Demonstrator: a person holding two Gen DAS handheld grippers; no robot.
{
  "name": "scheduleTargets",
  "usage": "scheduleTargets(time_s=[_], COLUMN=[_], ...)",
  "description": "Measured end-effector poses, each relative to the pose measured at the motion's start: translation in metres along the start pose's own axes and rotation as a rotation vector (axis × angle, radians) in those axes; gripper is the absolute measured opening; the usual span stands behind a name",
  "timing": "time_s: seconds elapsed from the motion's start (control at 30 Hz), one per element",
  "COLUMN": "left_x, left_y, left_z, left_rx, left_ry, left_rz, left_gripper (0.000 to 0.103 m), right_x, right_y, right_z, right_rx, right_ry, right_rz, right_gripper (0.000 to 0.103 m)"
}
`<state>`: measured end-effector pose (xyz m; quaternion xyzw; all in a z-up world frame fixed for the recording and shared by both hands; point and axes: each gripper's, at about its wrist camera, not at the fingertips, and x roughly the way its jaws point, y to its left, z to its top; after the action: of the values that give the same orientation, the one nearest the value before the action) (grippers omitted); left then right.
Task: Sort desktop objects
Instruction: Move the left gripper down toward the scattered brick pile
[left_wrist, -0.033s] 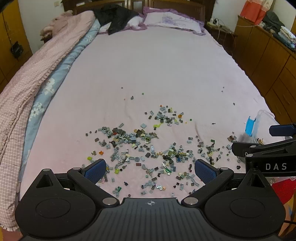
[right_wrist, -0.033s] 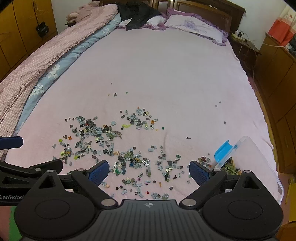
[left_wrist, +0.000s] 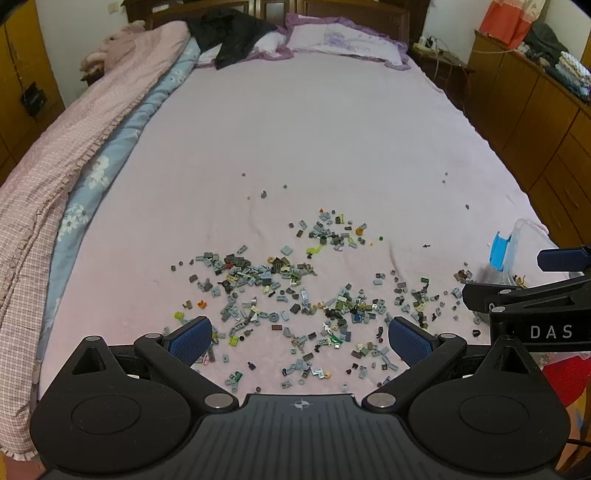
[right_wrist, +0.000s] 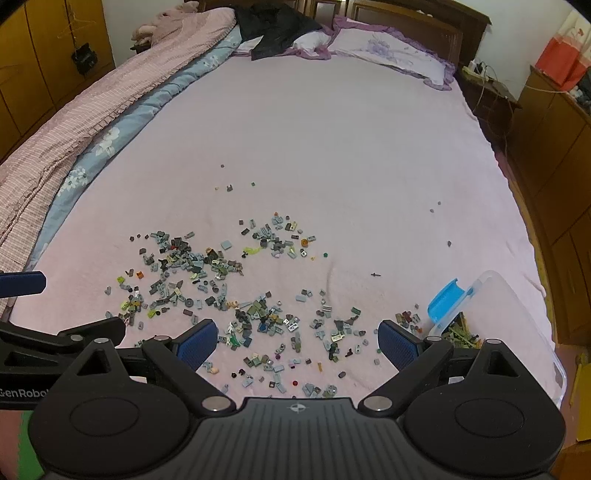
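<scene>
Several small toy bricks, mostly grey with some green and orange, lie scattered on the pink bedsheet (left_wrist: 332, 129); the pile (left_wrist: 295, 291) spreads just beyond my left gripper (left_wrist: 299, 332), which hangs open and empty above its near edge. In the right wrist view the same bricks (right_wrist: 258, 295) lie ahead of my right gripper (right_wrist: 297, 338), also open and empty. A clear plastic box (right_wrist: 517, 306) with a blue latch (right_wrist: 445, 301) lies at the right edge of the bed, some bricks inside. The right gripper shows side-on at the right of the left wrist view, beside the box (left_wrist: 524, 236).
A pink quilt (left_wrist: 74, 155) and a blue floral blanket (left_wrist: 110, 147) run along the left side of the bed. Pillows (left_wrist: 343, 40) and a black garment (left_wrist: 236, 33) lie at the head. Wooden cabinets (left_wrist: 535, 122) stand along the right.
</scene>
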<state>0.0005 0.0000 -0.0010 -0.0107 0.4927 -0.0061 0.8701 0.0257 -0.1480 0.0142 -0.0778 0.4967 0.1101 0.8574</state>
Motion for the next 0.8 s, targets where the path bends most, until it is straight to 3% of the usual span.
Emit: scheduleTargets(time_s=[0.8], left_x=[0.016], left_y=[0.003], left_z=[0.000], left_rx=[0.005], left_ry=[0.025], left_rz=[-0.006], left_gripper=[0.103], right_x=[0.014], right_y=[-0.005], right_z=[-0.004], right_rx=[0.033], right_ry=[0.027], right_rz=[-0.008], right_gripper=[0.096])
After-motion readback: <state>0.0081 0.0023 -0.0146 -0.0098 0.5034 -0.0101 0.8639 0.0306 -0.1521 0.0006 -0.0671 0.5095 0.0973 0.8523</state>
